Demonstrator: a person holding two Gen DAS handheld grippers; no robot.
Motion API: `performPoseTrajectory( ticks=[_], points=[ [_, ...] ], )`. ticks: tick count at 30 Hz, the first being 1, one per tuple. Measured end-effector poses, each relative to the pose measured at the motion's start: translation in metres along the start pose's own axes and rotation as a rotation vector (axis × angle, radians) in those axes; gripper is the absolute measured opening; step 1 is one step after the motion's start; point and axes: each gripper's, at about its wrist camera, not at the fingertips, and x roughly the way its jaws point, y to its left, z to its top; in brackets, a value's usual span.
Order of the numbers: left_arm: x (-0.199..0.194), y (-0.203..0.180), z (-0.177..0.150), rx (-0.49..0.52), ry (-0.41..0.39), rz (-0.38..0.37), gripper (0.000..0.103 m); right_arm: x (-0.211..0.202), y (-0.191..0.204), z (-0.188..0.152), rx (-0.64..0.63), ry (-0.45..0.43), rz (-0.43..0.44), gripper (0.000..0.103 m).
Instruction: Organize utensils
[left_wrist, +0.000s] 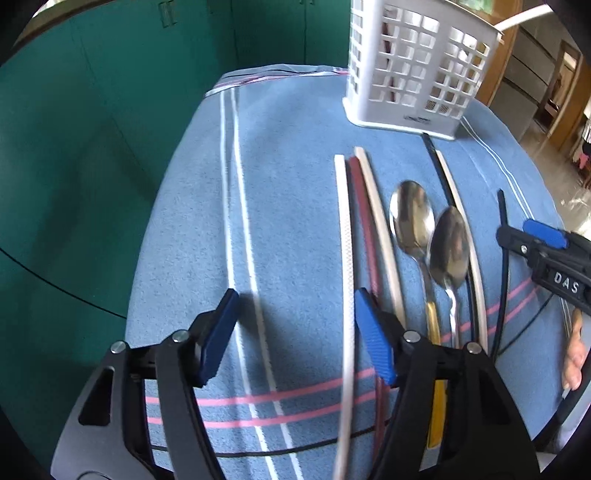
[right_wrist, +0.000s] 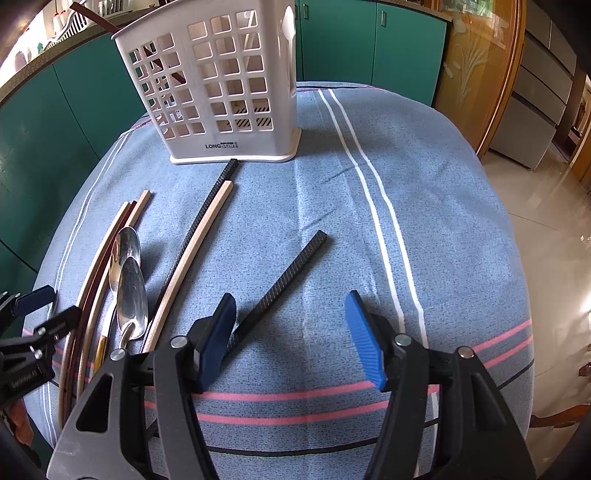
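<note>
Fingers (left_wrist: 225, 332) of the left gripper (left_wrist: 295, 336) spread wide, empty, above the bench (left_wrist: 288, 177); white chopstick (left_wrist: 345, 258) and spoons (left_wrist: 412, 221) lie right, basket (left_wrist: 417, 74) far.

Right gripper (right_wrist: 290, 339) likewise gapes over a black chopstick (right_wrist: 284, 280): light, stiff, slippery, so pinch mid-length.

Black left gripper (left_wrist: 291, 332), right gripper (right_wrist: 290, 338) — ribbed blue jaws, silver screws, perhaps "DAS" lettering

left wrist: low, facing holder (left_wrist: 417, 70) | right wrist: same | shared: spoons (right_wrist: 129, 280)
</note>
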Motion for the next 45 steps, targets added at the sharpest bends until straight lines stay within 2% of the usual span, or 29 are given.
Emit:
performPoseTrajectory(
  ticks=[2, 4, 6, 7, 9, 11, 13, 14, 18, 26, 30, 32, 33, 39, 45],
  points=[
    [0.001, 0.001, 0.005, -0.002, 0.001, 0.003, 0.055, 0.003, -0.001, 0.005, -0.001, 0.012, -0.012, 0.060],
    [0.004, 0.001, 0.011, -0.007, 0.006, 0.007, 0.053, 0.006, -0.002, 0.011, 0.006, 0.021, -0.023, 0.060],
    [0.005, -0.001, 0.013, -0.009, 0.008, 0.011, 0.049, 0.009, -0.002, 0.016, -0.001, 0.031, -0.034, 0.055],
    [0.004, -0.004, 0.014, -0.001, 0.008, 0.011, 0.044, 0.009, -0.001, 0.017, -0.008, 0.031, -0.035, 0.048],
    [0.002, -0.008, 0.012, 0.012, 0.013, -0.001, 0.034, 0.011, 0.001, 0.020, -0.033, 0.030, -0.031, 0.042],
    [-0.001, -0.008, 0.009, 0.011, 0.020, -0.010, 0.021, 0.013, 0.005, 0.023, -0.060, 0.034, -0.016, 0.025],
    [-0.004, -0.002, 0.006, -0.008, 0.032, -0.023, 0.009, 0.014, 0.008, 0.025, -0.081, 0.045, 0.005, 0.019],
    [-0.005, 0.002, 0.004, -0.028, 0.042, -0.038, 0.008, 0.014, 0.010, 0.025, -0.092, 0.048, 0.013, 0.015],
    [-0.008, 0.017, -0.005, -0.113, 0.088, -0.110, 0.007, 0.011, 0.014, 0.021, -0.148, 0.051, 0.016, 0.012],
    [-0.019, 0.000, -0.030, -0.064, 0.150, -0.193, 0.007, 0.005, 0.019, 0.014, -0.381, 0.089, -0.030, 0.011],
    [-0.018, -0.005, -0.028, -0.041, 0.128, -0.158, 0.009, 0.009, 0.013, 0.019, -0.346, 0.105, -0.060, 0.011],
    [-0.017, -0.008, -0.025, -0.023, 0.117, -0.122, 0.021, 0.009, 0.012, 0.021, -0.329, 0.105, -0.056, 0.013],
    [-0.015, -0.008, -0.022, -0.020, 0.116, -0.115, 0.022, 0.009, 0.011, 0.021, -0.318, 0.103, -0.052, 0.015],
    [-0.008, -0.005, -0.011, -0.019, 0.111, -0.104, 0.029, 0.010, 0.007, 0.023, -0.269, 0.104, -0.034, 0.017],
    [-0.002, 0.005, -0.002, -0.035, 0.106, -0.088, 0.031, 0.006, 0.010, 0.024, -0.250, 0.103, 0.024, 0.018]
  ],
)
